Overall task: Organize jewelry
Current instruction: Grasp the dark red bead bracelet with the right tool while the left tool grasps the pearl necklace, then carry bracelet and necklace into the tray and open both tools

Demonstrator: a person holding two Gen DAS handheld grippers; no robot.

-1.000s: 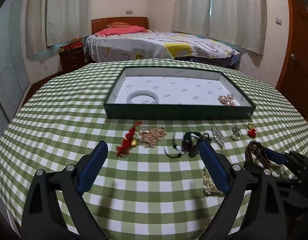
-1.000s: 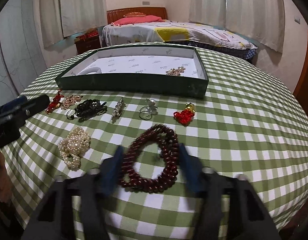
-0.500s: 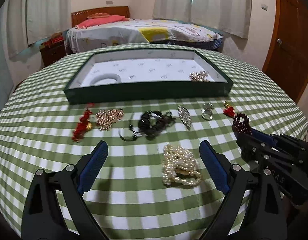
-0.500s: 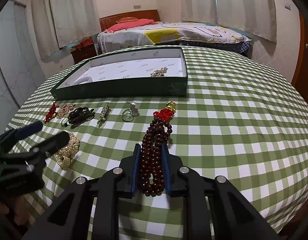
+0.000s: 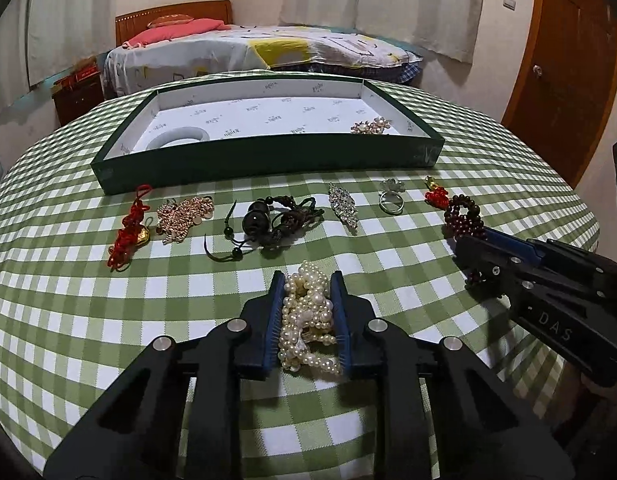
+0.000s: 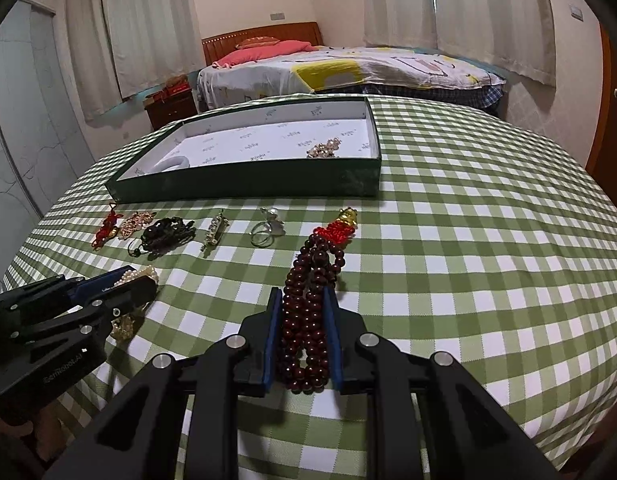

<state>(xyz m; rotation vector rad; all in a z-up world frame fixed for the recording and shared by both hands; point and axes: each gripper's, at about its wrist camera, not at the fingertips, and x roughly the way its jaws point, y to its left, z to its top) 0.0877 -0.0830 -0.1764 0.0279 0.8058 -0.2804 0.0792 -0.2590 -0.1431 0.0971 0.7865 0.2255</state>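
Left wrist view: left gripper low over the green checked tablecloth, its jaws just closed in on the pearl strand; blue pads press the heap from both sides, pearls bunched between them, the strand resting on the cloth. Beyond, in a row before the tray: red knot charm, gold chain piece, black cord beads, rhinestone brooch, ring. Green tray with white lining holds a pale bangle at its left end and a floral brooch at its right. Right gripper enters from the right edge, side-on, dark red beads at its tip

Right wrist view: right gripper clamped on the dark red bead bracelet; its jaws have just been closing too, and the beads are squeezed into a narrow column between the pads. The far end with a red knot and gold charm trails forward on the cloth. Left gripper shows at the left edge, pearls at its fingertips. Tray sits well beyond the row of loose pieces
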